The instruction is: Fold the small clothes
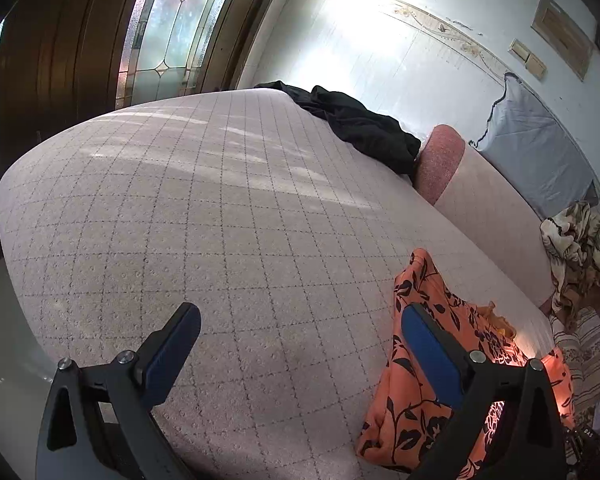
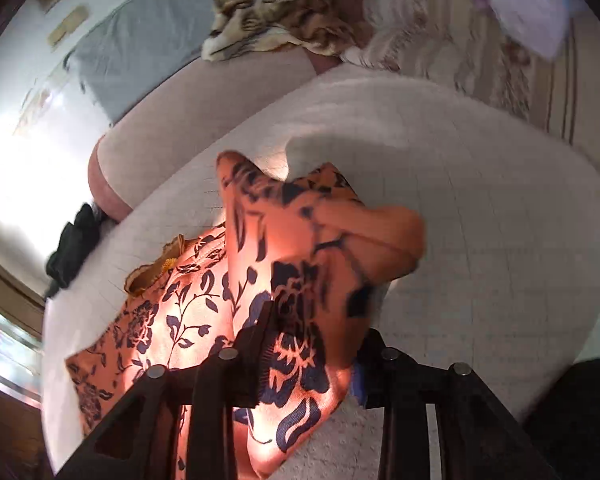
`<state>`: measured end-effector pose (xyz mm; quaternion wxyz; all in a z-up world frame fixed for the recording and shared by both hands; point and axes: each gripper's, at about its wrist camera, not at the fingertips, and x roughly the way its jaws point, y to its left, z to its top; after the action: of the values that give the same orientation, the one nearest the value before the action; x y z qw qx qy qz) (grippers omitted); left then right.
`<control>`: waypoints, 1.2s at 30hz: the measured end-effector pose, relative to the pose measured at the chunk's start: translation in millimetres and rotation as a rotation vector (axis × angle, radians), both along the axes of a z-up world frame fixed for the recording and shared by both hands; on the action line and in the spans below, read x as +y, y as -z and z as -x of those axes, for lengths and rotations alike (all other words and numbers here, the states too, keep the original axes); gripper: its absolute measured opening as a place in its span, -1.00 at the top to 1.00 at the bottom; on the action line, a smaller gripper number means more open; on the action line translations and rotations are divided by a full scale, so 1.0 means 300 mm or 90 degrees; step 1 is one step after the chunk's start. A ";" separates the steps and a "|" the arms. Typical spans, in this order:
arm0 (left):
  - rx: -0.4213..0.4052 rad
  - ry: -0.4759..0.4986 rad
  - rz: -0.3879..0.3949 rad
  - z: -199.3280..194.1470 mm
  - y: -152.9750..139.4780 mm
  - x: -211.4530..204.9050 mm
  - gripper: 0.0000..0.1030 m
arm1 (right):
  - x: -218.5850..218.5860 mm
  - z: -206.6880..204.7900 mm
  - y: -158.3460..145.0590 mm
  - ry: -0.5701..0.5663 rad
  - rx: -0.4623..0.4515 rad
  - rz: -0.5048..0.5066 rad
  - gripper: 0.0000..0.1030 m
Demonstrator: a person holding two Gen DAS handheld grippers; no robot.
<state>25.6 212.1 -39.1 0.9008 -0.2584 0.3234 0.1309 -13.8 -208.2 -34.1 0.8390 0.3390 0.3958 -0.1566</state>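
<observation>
An orange garment with a dark floral print (image 1: 424,364) lies on the pale checked bed cover (image 1: 204,216), at the lower right in the left wrist view. My left gripper (image 1: 300,332) is open and empty above the cover, its right finger (image 1: 432,344) in front of the garment's edge. My right gripper (image 2: 312,344) is shut on a fold of the same orange garment (image 2: 300,248) and holds it lifted off the cover; the rest (image 2: 168,312) trails on the bed to the left. The right wrist view is blurred.
A black garment (image 1: 360,124) lies at the far edge of the bed. A pink bolster (image 1: 440,160), a grey pillow (image 1: 536,148) and a crumpled patterned blanket (image 1: 580,248) lie along the wall side. A striped cloth (image 2: 512,68) lies beyond the bed.
</observation>
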 end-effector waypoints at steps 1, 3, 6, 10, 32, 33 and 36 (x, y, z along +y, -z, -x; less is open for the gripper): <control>0.003 0.003 -0.001 -0.003 0.003 -0.005 -0.95 | -0.032 0.037 0.041 0.013 -0.004 -0.047 -0.51; 0.010 0.010 -0.006 -0.008 0.008 -0.017 -0.95 | -0.074 0.105 0.094 0.046 -0.026 -0.118 -0.52; 0.016 0.015 -0.021 -0.013 0.010 -0.035 -0.95 | -0.115 0.135 0.142 0.075 -0.074 -0.220 -0.58; 0.021 0.018 -0.033 -0.018 0.013 -0.054 -0.95 | -0.144 0.111 0.172 0.091 -0.101 -0.282 -0.64; -0.013 -0.057 0.041 0.046 0.003 0.066 -0.95 | 1.188 -0.257 -0.014 -0.625 0.006 0.342 0.74; -0.011 -0.056 0.043 0.046 0.005 0.068 -0.95 | 1.226 -0.247 0.040 -0.632 0.022 0.356 0.72; -0.016 -0.047 0.039 0.043 0.003 0.062 -0.95 | 1.223 -0.248 -0.006 -0.605 -0.001 0.333 0.73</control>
<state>12.7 230.8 -40.0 0.8910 -0.2994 0.3063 0.1503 60.5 158.8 -32.3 0.8740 -0.0978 0.4527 0.1470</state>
